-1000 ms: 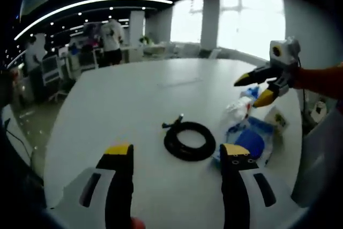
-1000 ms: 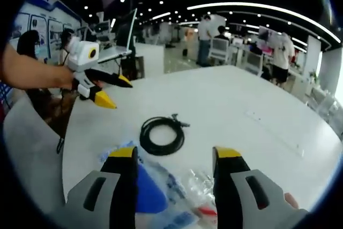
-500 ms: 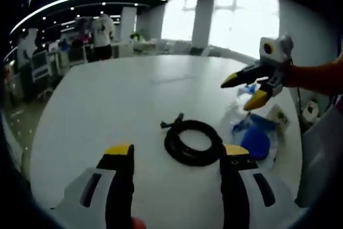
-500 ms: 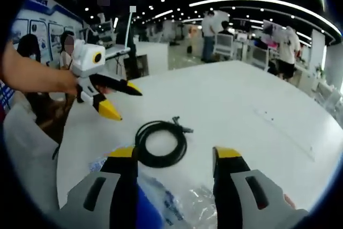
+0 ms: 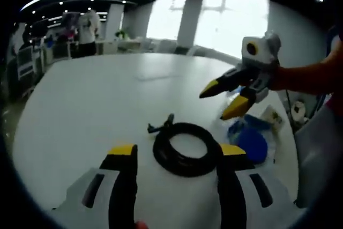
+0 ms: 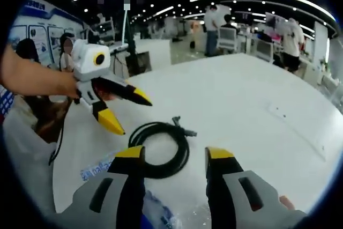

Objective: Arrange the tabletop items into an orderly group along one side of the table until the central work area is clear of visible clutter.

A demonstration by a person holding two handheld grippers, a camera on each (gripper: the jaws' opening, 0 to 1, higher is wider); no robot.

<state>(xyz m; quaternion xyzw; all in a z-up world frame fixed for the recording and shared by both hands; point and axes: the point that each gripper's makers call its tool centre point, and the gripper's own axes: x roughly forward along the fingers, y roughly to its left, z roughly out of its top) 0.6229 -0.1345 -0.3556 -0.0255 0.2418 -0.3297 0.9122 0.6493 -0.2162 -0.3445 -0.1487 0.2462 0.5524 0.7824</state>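
Observation:
A coiled black cable lies on the white table. In the left gripper view my left gripper is open just in front of the coil, which sits between its yellow-tipped jaws. My right gripper hangs open above the table to the right of the coil, over a blue round item in a clear bag. In the right gripper view my right gripper is open above the coil's near side, and the left gripper is open to the left of the coil.
A white packet lies past the blue bag by the table's right edge. The clear bag's printed edge shows beside my right jaw. Desks, chairs and standing people fill the room behind the table.
Both grippers have moved closer to the black coil. The right gripper has swung left toward it, away from the bags. The coil lies where it was.

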